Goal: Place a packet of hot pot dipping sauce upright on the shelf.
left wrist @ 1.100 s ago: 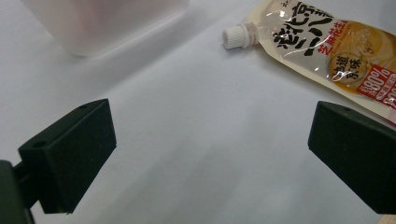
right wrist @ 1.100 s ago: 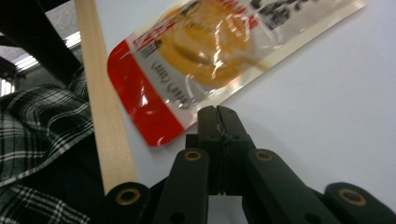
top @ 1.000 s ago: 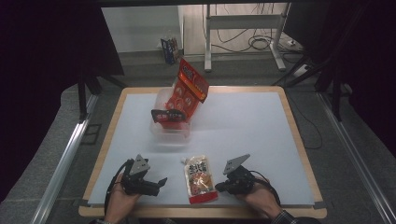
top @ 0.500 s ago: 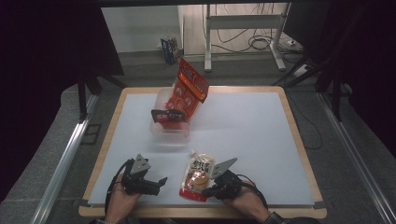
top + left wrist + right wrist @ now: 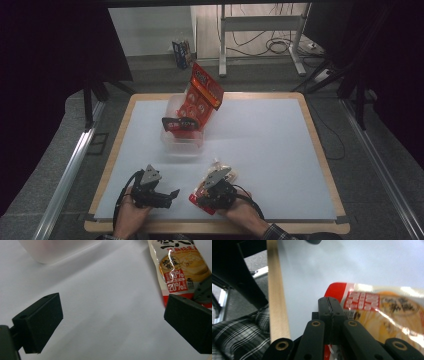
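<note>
One clear tub (image 5: 182,141) stands on the bench (image 5: 280,150), toward its far left, and red snack bags (image 5: 197,102) are stacked in it: one lies across the tub, another leans upright and pokes well above the rim. A dark packet (image 5: 175,123) rests at the tub's near-left edge. I cannot read how many bags lie underneath.

My right gripper (image 5: 216,187) has its jaws pressed together on the near edge of a red-and-yellow pouch (image 5: 207,190); in the right gripper view the jaws meet flat on the pouch's (image 5: 382,307) red corner. The pouch lies near the bench's front edge, between my two hands, well short of the tub.

My left gripper (image 5: 172,192) rests on the bench with its jaws wide apart and nothing between them; the pouch (image 5: 180,267) lies just beyond its right jaw.

Since the earliest frame my right hand has slid leftward to the pouch, which is now tilted and shifted slightly. My left hand has stayed put, and the tub's load looks unchanged.
</note>
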Action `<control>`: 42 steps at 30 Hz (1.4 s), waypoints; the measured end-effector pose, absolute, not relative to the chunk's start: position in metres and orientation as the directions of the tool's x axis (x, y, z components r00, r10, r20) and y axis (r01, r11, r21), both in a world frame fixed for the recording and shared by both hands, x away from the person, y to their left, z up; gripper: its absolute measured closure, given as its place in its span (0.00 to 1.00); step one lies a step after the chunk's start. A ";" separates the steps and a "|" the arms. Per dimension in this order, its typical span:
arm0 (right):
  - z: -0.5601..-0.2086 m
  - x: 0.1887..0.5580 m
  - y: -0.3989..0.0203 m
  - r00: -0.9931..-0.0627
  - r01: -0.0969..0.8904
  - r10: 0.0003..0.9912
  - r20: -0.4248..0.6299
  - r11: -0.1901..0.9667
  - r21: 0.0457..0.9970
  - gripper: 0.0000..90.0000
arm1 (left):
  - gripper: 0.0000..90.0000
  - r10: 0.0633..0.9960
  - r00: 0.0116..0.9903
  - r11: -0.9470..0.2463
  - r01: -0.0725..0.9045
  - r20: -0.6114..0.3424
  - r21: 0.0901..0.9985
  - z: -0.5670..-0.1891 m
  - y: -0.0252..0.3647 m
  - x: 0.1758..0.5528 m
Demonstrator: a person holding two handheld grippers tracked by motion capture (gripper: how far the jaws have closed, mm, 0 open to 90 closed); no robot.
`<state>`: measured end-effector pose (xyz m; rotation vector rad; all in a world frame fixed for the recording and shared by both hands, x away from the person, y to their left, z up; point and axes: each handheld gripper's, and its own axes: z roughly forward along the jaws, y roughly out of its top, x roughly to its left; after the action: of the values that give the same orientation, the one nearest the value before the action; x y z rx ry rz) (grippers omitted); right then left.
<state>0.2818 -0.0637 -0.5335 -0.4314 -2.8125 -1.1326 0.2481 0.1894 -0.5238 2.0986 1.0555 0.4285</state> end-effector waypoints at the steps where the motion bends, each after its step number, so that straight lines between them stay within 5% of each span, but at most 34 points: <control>1: -0.533 0.282 -0.062 -0.958 0.285 0.229 0.172 0.689 0.666 0.99 | 0.02 0.792 0.609 -0.393 0.549 -0.032 0.738 -0.524 0.189 0.248; 18: -0.526 0.273 -0.120 -0.946 0.319 0.276 0.167 0.718 0.619 0.99 | 0.03 0.788 0.615 -0.394 0.547 -0.035 0.739 -0.523 0.188 0.248; 34: -0.533 0.279 -0.087 -0.945 0.287 0.314 0.088 0.674 0.681 0.99 | 0.03 0.771 0.635 -0.399 0.542 -0.050 0.740 -0.523 0.182 0.250; 42: -0.528 0.285 -0.096 -0.938 0.329 0.312 0.151 0.661 0.674 0.97 | 0.05 0.725 0.684 -0.413 0.519 -0.075 0.748 -0.521 0.170 0.246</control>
<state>0.2849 -0.0960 -0.5281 -0.5489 -2.8426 -1.1611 0.2463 0.1700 -0.5211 2.1083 0.9520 0.3338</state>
